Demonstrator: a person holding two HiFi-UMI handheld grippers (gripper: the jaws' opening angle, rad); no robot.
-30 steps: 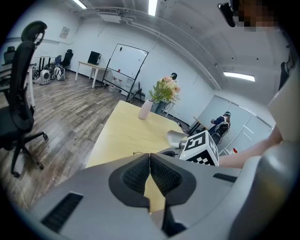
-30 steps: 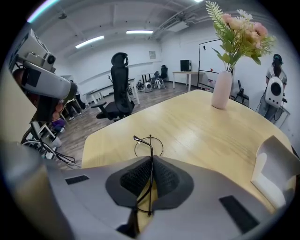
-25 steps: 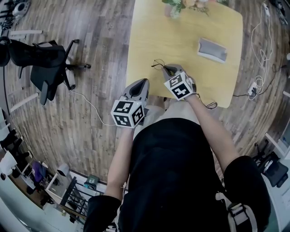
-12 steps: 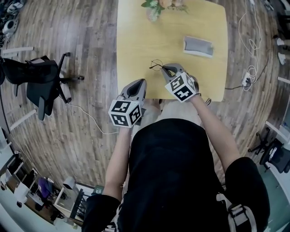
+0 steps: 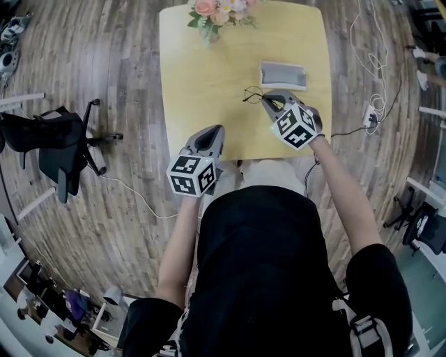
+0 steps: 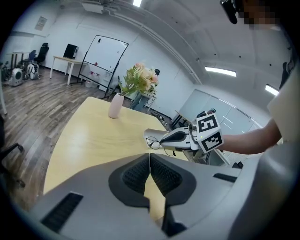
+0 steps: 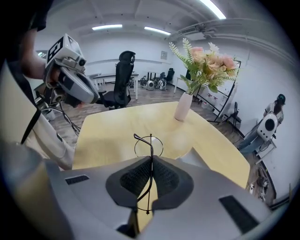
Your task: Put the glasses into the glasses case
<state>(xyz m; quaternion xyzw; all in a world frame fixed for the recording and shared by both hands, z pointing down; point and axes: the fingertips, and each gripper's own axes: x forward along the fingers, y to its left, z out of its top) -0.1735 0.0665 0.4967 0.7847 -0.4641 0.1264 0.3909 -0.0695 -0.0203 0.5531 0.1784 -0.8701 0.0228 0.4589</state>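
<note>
On the right gripper (image 7: pixel 151 161) the fingers (image 7: pixel 165 177) are closed on the glasses (image 7: pixel 149 146). They pinch the thin dark wire of the frame, which runs edge-on between the pads. One round lens stands out beyond the fingertips. In the head view the glasses (image 5: pixel 252 94) stick out from the tip of the right gripper (image 5: pixel 267 97) over the worktop (image 5: pixel 202 84), near the glasses case (image 5: pixel 283 74) but not in it. The grey case lies on the worktop just beyond the gripper, toward the far right part.

On the left gripper (image 6: pixel 149 161) the fingers (image 6: pixel 133 176) are closed too, pad against pad at the tips, and nothing is held between them. This left gripper (image 5: pixel 212 130) is at the near edge of the worktop – well apart from the glasses and the case.

At the far edge of the worktop stands a vase with flowers (image 5: pixel 212 14). On the wooden floor (image 5: pixel 125 63) to the left there is a black office chair (image 5: pixel 56 139), and to the right some cables (image 5: pixel 373 77) lie on the floor.
</note>
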